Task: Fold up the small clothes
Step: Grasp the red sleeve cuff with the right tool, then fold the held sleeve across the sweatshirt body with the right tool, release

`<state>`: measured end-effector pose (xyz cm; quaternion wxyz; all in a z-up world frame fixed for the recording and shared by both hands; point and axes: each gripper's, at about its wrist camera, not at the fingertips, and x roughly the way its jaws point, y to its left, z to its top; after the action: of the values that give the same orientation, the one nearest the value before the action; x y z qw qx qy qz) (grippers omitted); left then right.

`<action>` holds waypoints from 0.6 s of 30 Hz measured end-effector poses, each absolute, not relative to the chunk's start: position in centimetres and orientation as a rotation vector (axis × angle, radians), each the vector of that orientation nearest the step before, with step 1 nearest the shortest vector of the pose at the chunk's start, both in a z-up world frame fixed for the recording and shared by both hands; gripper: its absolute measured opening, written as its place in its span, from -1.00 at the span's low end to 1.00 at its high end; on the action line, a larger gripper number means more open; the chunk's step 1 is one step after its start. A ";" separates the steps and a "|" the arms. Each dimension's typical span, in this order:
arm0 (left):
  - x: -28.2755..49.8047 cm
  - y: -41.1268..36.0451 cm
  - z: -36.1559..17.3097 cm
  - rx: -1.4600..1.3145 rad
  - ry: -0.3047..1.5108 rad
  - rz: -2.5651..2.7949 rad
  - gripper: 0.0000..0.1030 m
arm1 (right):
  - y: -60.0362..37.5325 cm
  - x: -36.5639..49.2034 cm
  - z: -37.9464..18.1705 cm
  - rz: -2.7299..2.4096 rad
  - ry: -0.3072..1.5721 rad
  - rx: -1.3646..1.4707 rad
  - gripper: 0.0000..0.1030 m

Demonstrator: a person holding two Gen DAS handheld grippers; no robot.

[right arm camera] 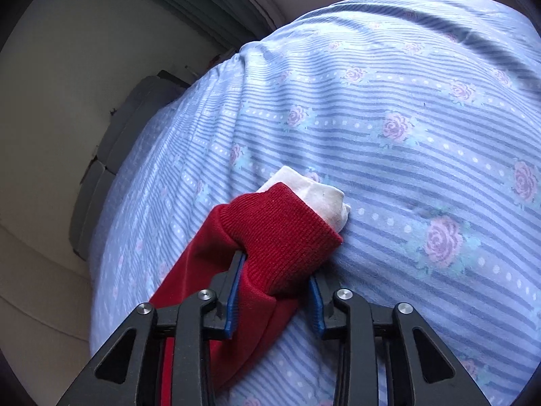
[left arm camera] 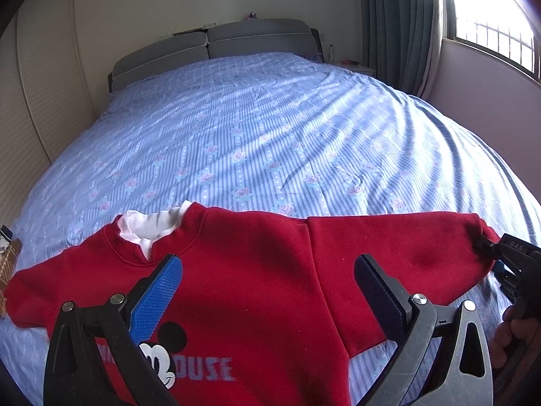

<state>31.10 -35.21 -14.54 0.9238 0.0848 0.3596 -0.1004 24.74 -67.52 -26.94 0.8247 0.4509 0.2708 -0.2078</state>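
A small red sweatshirt with a cartoon mouse print lies face up and spread flat at the near end of a bed covered in blue striped, rose-patterned bedding, a white undershirt collar showing at its neck. The left gripper hovers above the chest of the garment with its jaws wide apart and nothing between them. Over at the right sleeve, the right gripper has its jaws narrowed around the ribbed red cuff, the blue pads pressing the fabric on both sides, with a white inner cuff poking out beyond. The step in hand looks like folding this sleeve in across the body. To do it well, the grip should take both layers of cuff, lift only slightly, and carry the sleeve straight across so the shoulder seam makes a clean crease, while the free gripper pins the chest to stop the garment sliding
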 end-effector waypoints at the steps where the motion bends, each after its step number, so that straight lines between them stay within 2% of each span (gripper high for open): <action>1: 31.1 -34.8 -14.3 0.169 0.737 -0.198 1.00 | -67.3 24.8 -26.5 -0.439 0.575 0.949 -0.47; 9: 31.1 -29.2 -11.7 0.125 0.733 -0.119 1.00 | -61.8 24.7 -18.6 -0.541 0.541 0.614 -0.48; 18: 30.2 -17.9 -8.7 0.046 0.720 0.000 1.00 | -49.5 25.9 -9.0 -0.623 0.465 0.116 -0.48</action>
<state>30.16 -17.90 -8.72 0.9357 0.0224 0.3522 -0.0002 25.89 -49.51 -8.96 0.9239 0.0563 0.2265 -0.3034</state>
